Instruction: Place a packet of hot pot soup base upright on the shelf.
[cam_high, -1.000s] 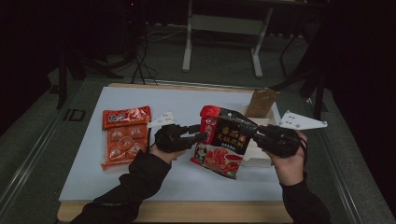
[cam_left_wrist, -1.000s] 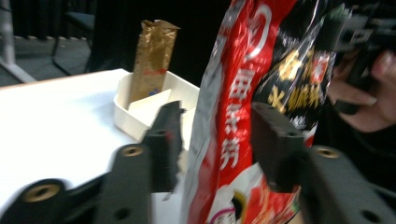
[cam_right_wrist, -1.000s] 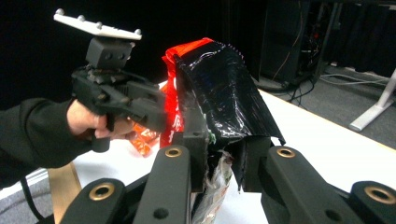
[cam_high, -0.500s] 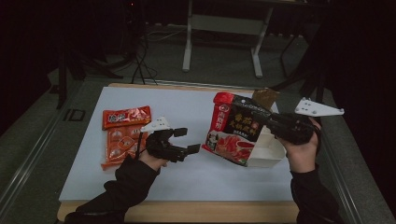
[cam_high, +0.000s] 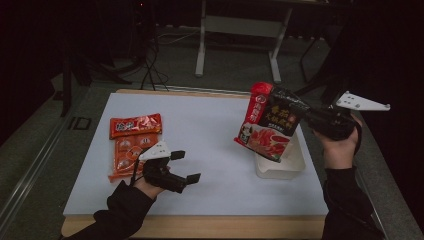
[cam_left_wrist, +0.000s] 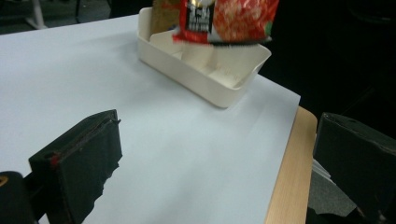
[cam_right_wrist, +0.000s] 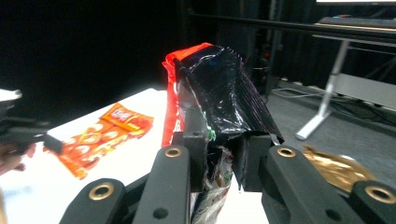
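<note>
The red and black snack bag (cam_high: 270, 122) is held up in the air just above the white tray (cam_high: 295, 167), pinched at its top edge by the right gripper (cam_right_wrist: 219, 163), whose jaws are clamped tight on the crinkled foil. Probably best if it's lowered slowly and kept level so the bottom edge gets dropped inside the tray walls instead of snagged on the rim. The left gripper (cam_high: 182, 167) is parked low over the table with its jaws wide apart, next to the orange packet (cam_high: 132, 145).
</note>
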